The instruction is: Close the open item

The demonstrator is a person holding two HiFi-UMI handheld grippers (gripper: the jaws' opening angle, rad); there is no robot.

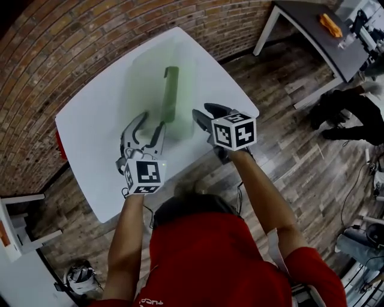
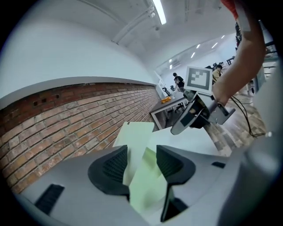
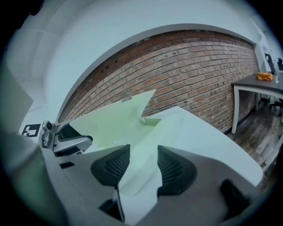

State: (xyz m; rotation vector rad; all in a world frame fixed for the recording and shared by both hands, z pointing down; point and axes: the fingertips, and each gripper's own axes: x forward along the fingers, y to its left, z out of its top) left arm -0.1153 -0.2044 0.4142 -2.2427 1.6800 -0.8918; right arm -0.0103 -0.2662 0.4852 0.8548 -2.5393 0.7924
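ribbed left tongs (image 2: 141, 162), translucent green folder (image 2: 135, 137)

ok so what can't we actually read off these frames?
- Green item: head view shows its raised lid edge-on and blurred; inside hidden.
- Latch, if any: right gripper view shows only a tiny tab, too small.
- Left gripper: lid edge stands between the open jaws; contact unclear in its view.
- Orange thing on far table: head view, too small.
- Red thing: head view, mostly hidden behind the white table.
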